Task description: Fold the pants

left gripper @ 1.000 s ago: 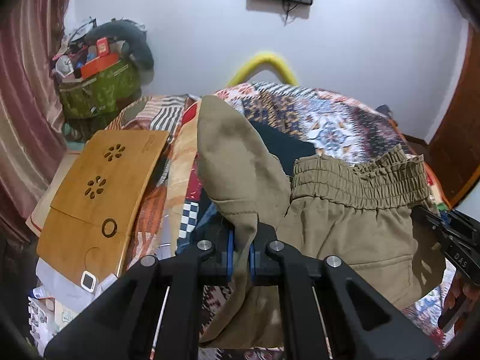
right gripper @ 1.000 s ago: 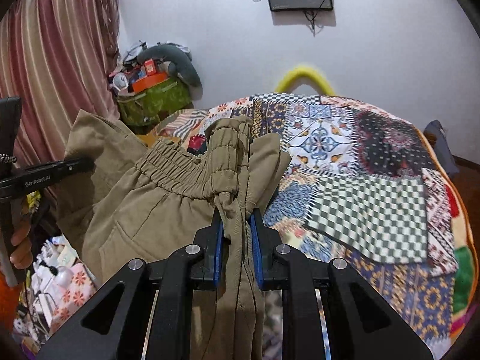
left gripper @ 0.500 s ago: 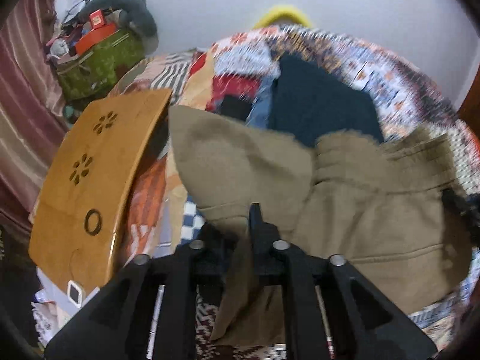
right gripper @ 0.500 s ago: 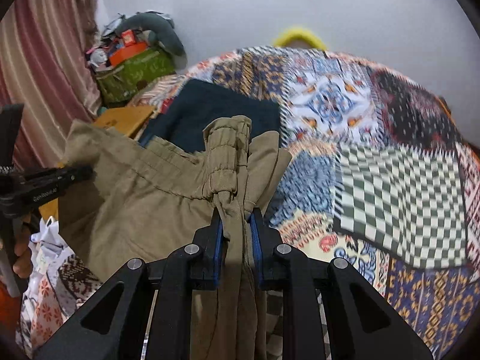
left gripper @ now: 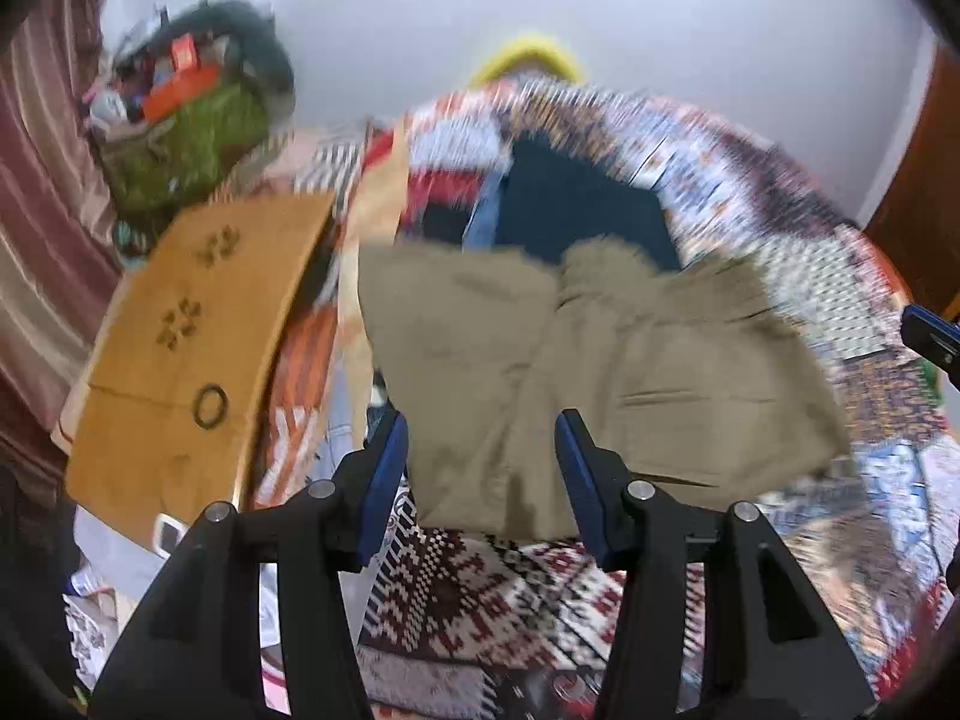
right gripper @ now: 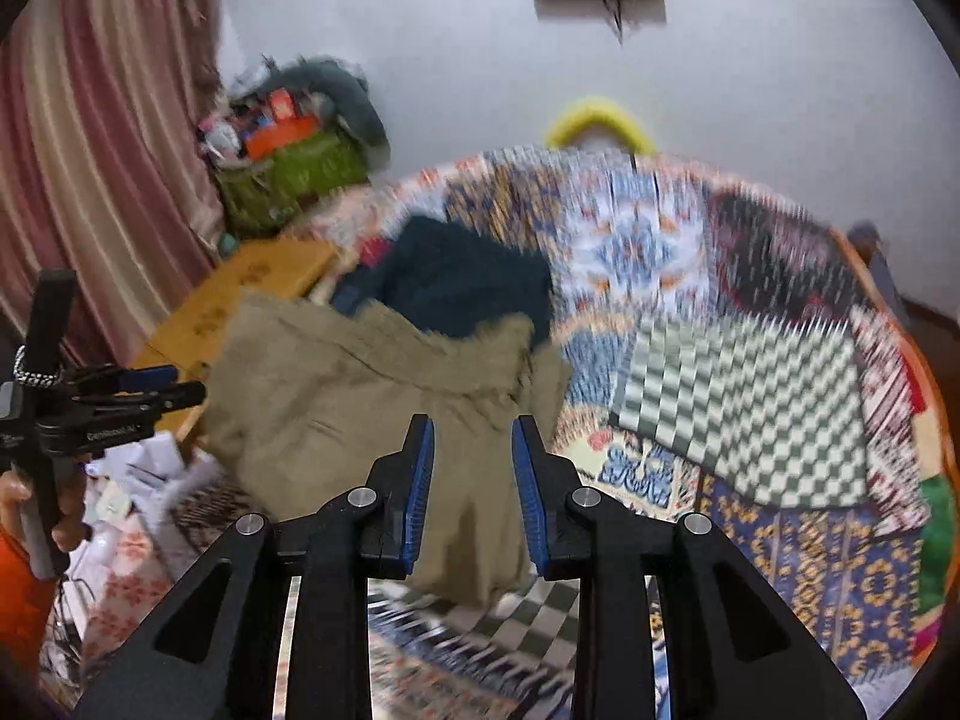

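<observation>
The khaki pants (left gripper: pixel 600 372) lie spread on the patchwork bed quilt (left gripper: pixel 810 276), waistband toward the far side. My left gripper (left gripper: pixel 483 438) is open, its blue pads on either side of the pants' near edge. In the right wrist view the pants (right gripper: pixel 372 396) lie in a heap, and my right gripper (right gripper: pixel 471 438) is open just above their near right part. The left gripper (right gripper: pixel 120 402) also shows at the left edge of that view. Both views are motion-blurred.
A dark navy folded garment (right gripper: pixel 468 276) lies on the quilt just beyond the pants. A wooden lap desk (left gripper: pixel 186 348) sits at the bed's left side. A green bag with clutter (right gripper: pixel 294 174) stands in the corner by the pink curtain (right gripper: pixel 102 150).
Both grippers held pinched pants fabric up; now both have opened and let go. The pants have dropped flat onto the quilt.
</observation>
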{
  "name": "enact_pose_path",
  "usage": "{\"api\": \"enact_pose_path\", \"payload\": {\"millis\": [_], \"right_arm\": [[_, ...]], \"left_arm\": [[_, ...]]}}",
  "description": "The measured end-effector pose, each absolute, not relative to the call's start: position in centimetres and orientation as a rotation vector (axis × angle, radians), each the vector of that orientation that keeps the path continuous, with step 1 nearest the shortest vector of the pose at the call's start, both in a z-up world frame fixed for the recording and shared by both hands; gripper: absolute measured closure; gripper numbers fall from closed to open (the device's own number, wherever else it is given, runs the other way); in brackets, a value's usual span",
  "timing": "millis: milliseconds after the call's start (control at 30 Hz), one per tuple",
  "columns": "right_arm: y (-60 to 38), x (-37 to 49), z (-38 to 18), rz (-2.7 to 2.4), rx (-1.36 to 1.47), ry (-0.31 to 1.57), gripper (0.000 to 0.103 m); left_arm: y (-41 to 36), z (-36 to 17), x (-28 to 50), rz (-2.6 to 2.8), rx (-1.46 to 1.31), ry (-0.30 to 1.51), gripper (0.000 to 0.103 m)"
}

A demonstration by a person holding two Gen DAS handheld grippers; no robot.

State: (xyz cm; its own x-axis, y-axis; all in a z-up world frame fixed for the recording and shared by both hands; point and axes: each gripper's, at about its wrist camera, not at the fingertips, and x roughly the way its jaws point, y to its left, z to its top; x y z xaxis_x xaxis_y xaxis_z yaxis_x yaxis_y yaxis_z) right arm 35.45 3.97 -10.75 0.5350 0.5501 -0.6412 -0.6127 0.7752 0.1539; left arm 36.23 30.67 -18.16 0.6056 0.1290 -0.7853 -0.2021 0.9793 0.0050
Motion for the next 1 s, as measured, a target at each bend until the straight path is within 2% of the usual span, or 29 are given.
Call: {"api": "enact_pose_path", "payload": {"millis": [267,500,667,700,800,867,933,1000], "right_arm": [[0.8,24.5,-0.5,0.789,-0.068,0.443,0.079],[-1.8,15.7,3.3,0.829,-0.014,0.282,0.079],[-3.0,11.0,3.9,0.823,-0.008,0.239,0.079],[-3.1,10.3,3.9,0.816,-0.015,0.233,0.074],[-3.5,8.8,3.8,0.797,-0.016,0.221,0.049],[-3.9,8.3,3.7,0.782,-0.002,0.212,0.039],[-4.2,8.0,3.7,0.761,0.011,0.205,0.024],[-4.5,7.6,3.8,0.741,0.017,0.196,0.016]], "left_arm": [[25.2,-6.3,25.0,0.168,-0.024,0.614,0.052],[20.0,0.4,14.0,0.173,0.031,0.382,0.05],[17.5,1.5,7.9,0.208,0.025,0.282,0.03],[17.1,1.5,7.1,0.207,0.022,0.276,0.028],[16.5,1.5,5.1,0.207,-0.008,0.266,0.019],[16.4,1.4,4.1,0.209,-0.022,0.261,0.008],[16.4,1.4,3.3,0.22,-0.033,0.247,0.001],[16.3,1.5,2.6,0.22,-0.042,0.241,0.0]]}}
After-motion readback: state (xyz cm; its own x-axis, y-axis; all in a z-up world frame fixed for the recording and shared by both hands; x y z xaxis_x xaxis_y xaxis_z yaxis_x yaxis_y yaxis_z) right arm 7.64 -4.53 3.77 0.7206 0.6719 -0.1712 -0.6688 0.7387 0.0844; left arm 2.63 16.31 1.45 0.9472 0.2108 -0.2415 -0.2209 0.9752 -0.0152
